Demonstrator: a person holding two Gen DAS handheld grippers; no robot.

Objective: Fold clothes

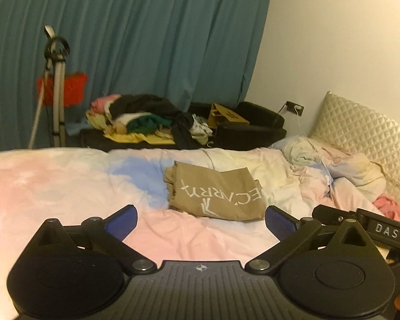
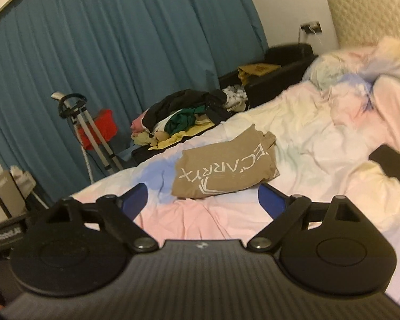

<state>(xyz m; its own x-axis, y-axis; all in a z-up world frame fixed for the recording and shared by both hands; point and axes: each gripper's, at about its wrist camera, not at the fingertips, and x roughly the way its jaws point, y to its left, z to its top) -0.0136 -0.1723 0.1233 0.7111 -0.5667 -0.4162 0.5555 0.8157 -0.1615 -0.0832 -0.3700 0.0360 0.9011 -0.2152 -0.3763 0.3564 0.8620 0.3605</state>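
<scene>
Both tools [image 1: 201, 220] [image 2: 203, 200] gape above one folded tan shirt [image 1: 216, 192].

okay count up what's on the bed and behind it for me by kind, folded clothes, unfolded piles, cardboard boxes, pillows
Folded tan garment: 1
Unfolded clothes pile: 1
Cardboard box: 1
Quilted pillow: 1
Total: 4

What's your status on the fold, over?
Left gripper open, empty. Right gripper open, empty. Tan shirt lies folded on the bed, untouched. Nothing in the way.
</scene>
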